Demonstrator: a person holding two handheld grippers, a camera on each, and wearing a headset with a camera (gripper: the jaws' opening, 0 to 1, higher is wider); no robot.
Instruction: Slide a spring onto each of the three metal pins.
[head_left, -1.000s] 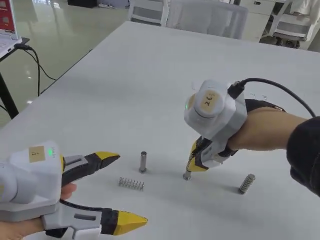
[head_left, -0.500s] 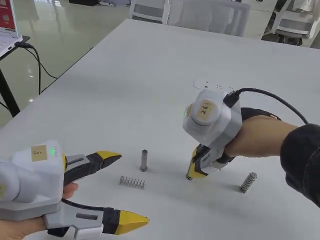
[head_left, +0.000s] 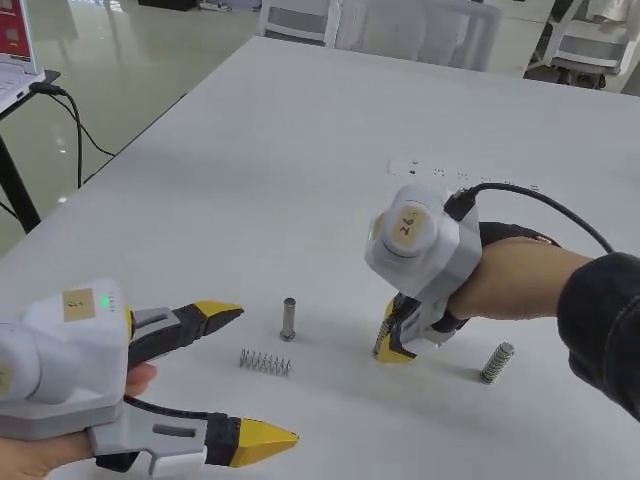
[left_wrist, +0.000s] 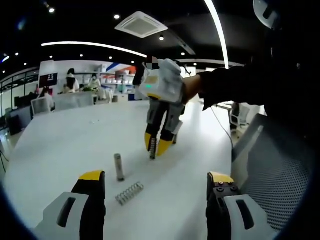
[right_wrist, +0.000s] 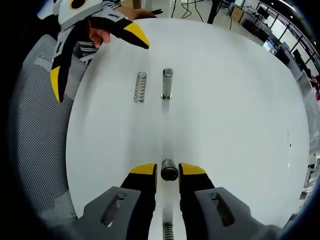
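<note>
Right gripper (head_left: 390, 348) is pinched shut on a spring (left_wrist: 153, 148) right of the bare pin (head_left: 288, 319), left gripper (left_wrist: 156, 176) gapes open — the loose spring (head_left: 265, 362) lying just near of that pin looks light, squashy and roll-prone, so we'd nip it gently mid-length.
</note>
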